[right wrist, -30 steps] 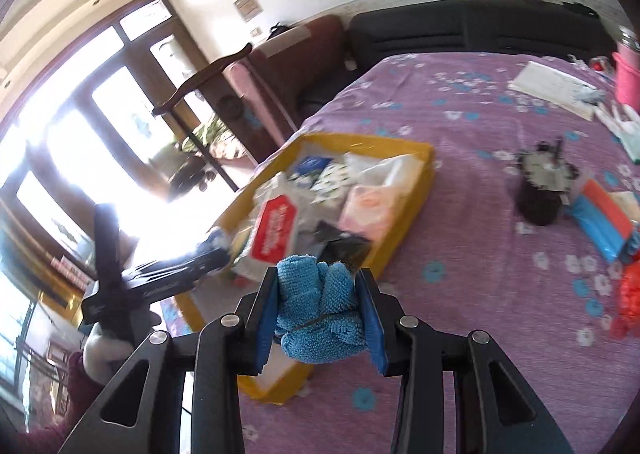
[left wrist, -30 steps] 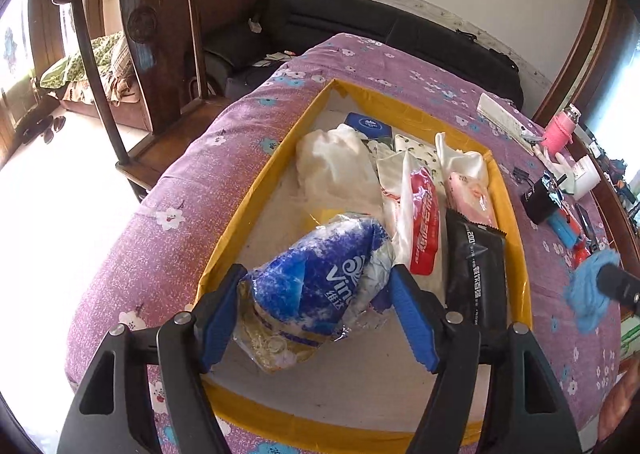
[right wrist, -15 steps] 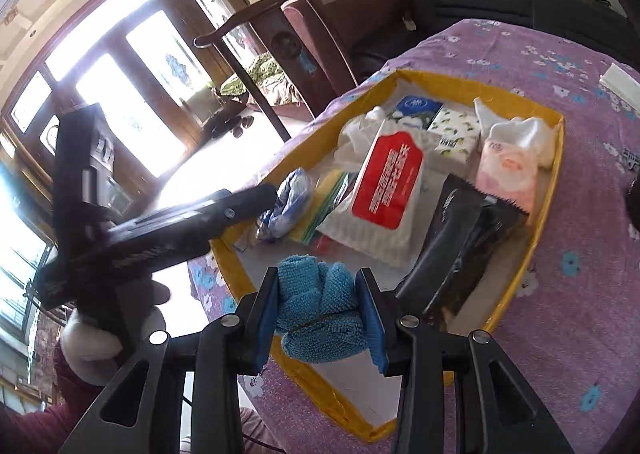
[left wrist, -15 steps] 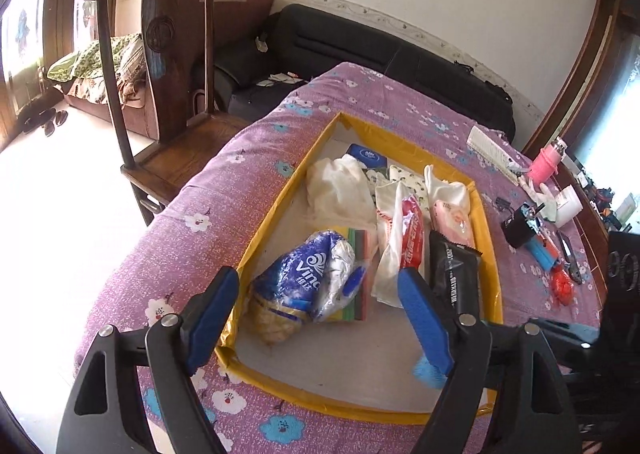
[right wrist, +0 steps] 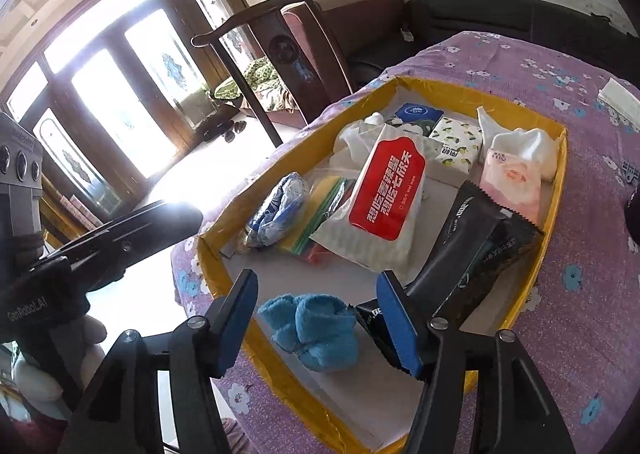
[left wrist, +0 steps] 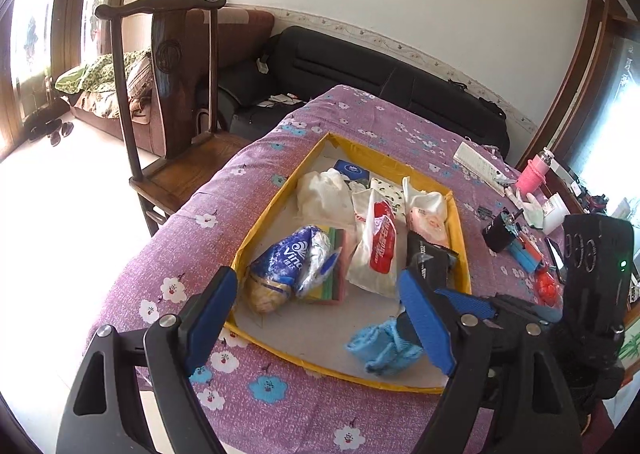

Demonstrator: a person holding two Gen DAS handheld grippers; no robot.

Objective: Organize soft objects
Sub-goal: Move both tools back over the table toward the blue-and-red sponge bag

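Organizing soft objects, late stage. The yellow-rimmed tray (right wrist: 558, 189) on the purple-clothed desk (left wrist: 280, 394) serves as landmark. The blue cloth (right wrist: 316, 328) lies on the tray floor at its near end, just beside the black packet (right wrist: 476, 254), touched by neither tool. The right hand-held gripper (right wrist: 320, 320) hangs above it, fingers spread wide. The left hand-held gripper (left wrist: 320, 318) is likewise spread and empty, over the tray's near rim. Tray contents, near to far: blue tissue pack (left wrist: 288, 258) on coloured sponges (left wrist: 336, 274), red-labelled wipes (right wrist: 388, 189), pink pack (right wrist: 510, 181), white cloths and small tissue boxes. Judgement: most soft items are stowed; clutter beyond the tray's right rim looks mostly hard, so little remains.
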